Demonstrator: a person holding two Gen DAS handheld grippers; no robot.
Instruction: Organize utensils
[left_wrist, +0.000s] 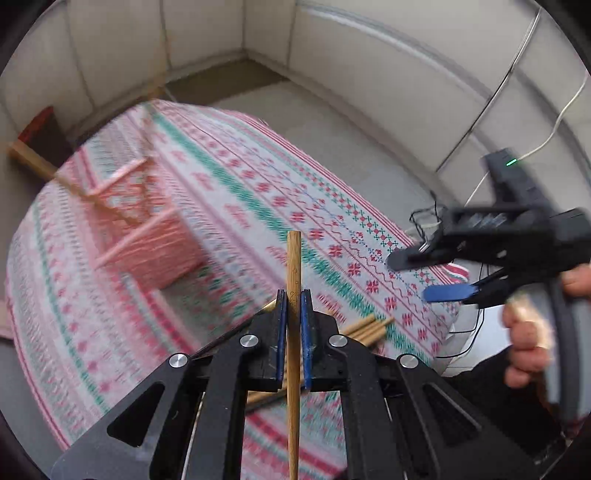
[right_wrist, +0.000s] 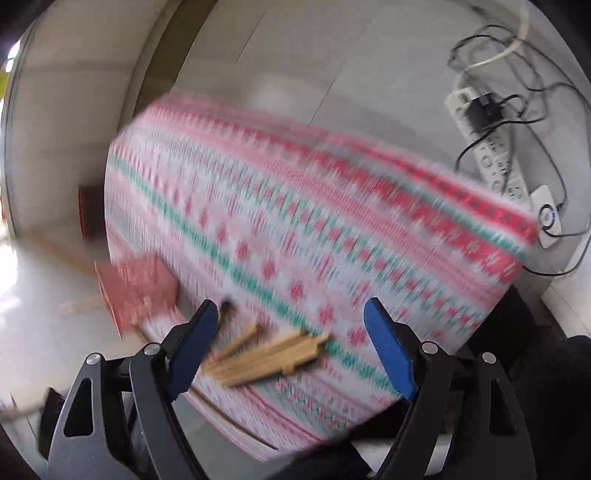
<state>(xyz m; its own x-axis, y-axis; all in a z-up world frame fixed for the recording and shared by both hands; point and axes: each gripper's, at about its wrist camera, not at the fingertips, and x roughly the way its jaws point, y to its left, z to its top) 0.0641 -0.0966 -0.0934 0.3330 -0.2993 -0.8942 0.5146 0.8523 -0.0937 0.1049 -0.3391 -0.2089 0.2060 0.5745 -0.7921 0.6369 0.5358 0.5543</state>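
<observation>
Bamboo chopstick (left_wrist: 294, 280) clamped upright between left tongs (left_wrist: 294, 300); right tongs (right_wrist: 291, 343) agape, empty.

Pink basket (right_wrist: 135, 291) and tablecloth (right_wrist: 295, 221) — motion-blurred.

Soft, even daylight fills both my views, with bright glare on the pale glossy floor (right_wrist: 11, 273) at far left in my right view. Motion blur smears the pink-and-green patterned tablecloth (right_wrist: 295, 236), worst there. Fisheye bending curves the walls; corners go black.
</observation>
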